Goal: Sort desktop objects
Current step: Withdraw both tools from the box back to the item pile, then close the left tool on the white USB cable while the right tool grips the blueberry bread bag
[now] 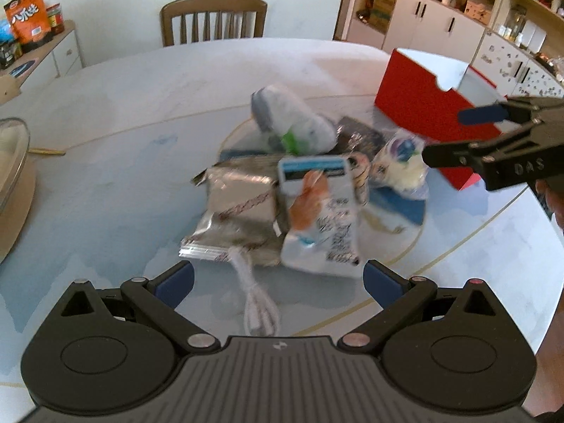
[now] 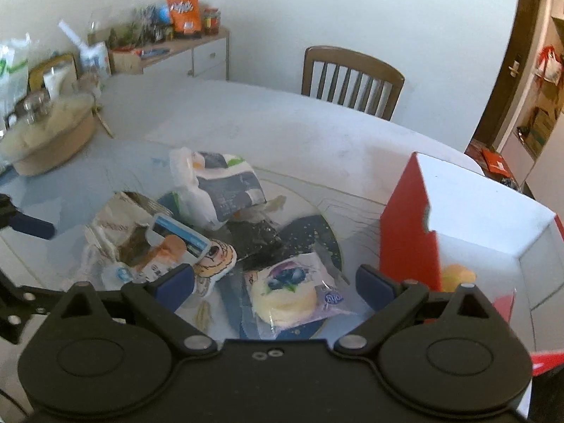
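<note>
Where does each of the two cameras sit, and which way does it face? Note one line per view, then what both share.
Left wrist: sits on the left gripper, facing across the table at the snack pile; its open fingers show, plus the right gripper entering at right.
Right wrist: sits on the right gripper, aimed over a wrapped cake beside the red box; its open fingers show.
Shared: pile, box, wooden chair.
</note>
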Tool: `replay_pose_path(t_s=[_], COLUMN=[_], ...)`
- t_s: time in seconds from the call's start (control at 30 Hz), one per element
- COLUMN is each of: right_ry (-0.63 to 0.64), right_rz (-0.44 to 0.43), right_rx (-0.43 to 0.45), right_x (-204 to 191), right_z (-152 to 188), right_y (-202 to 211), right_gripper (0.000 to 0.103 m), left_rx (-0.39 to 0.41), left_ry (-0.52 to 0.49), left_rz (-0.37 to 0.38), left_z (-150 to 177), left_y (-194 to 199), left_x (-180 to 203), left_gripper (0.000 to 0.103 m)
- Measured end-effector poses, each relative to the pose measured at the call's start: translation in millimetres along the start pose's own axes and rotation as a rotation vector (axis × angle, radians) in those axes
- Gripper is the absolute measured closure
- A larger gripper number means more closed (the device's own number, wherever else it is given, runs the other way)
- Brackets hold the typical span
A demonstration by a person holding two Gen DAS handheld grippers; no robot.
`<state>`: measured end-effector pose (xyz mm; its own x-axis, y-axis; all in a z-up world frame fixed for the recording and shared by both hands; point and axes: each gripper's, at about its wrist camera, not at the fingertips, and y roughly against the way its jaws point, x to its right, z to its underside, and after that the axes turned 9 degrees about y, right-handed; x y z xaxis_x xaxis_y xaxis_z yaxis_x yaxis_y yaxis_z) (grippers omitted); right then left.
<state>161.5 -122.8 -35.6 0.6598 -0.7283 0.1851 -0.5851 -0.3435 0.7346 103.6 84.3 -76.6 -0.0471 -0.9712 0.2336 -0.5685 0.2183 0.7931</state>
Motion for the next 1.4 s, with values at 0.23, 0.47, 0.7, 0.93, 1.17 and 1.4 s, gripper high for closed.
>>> replay_pose_path(t_s=[0.23, 0.47, 0.7, 0.93, 1.17, 1.4], right_ry=[0.018, 0.089, 0.092, 0.067, 0.07, 0.074], right_rz=[0.003, 0.018, 0.014, 0.009, 0.011, 0.017], right_rx=[-0.057, -0.099, -0.139, -0.151, -0.137, -0.138], right_x=[1, -8, -4, 1, 0, -1], right_z=[-3, 0, 6, 8, 6, 5], right_y=[-28, -47, -61, -71, -72, -69], right_gripper=[0.005, 0.005, 0.006, 0.007, 0.014, 0.02], left_rx=[-0.006, -0.019, -0.02, -0.03, -0.024, -0.017], left_ry=[0.045, 0.061, 0.081, 0.047, 0.038, -0.005], left_rz=[-0.043, -0.05, -0.075, -0.076, -0.074, -0.116], left_z=[6, 10, 11, 11, 9, 10], left_y=[-4, -11, -20, -28, -31, -32], left_x=[-15, -20, -26, -20, -17, -12], left_gripper=[0.0, 0.001, 0.002, 0.024, 0.043, 0.057])
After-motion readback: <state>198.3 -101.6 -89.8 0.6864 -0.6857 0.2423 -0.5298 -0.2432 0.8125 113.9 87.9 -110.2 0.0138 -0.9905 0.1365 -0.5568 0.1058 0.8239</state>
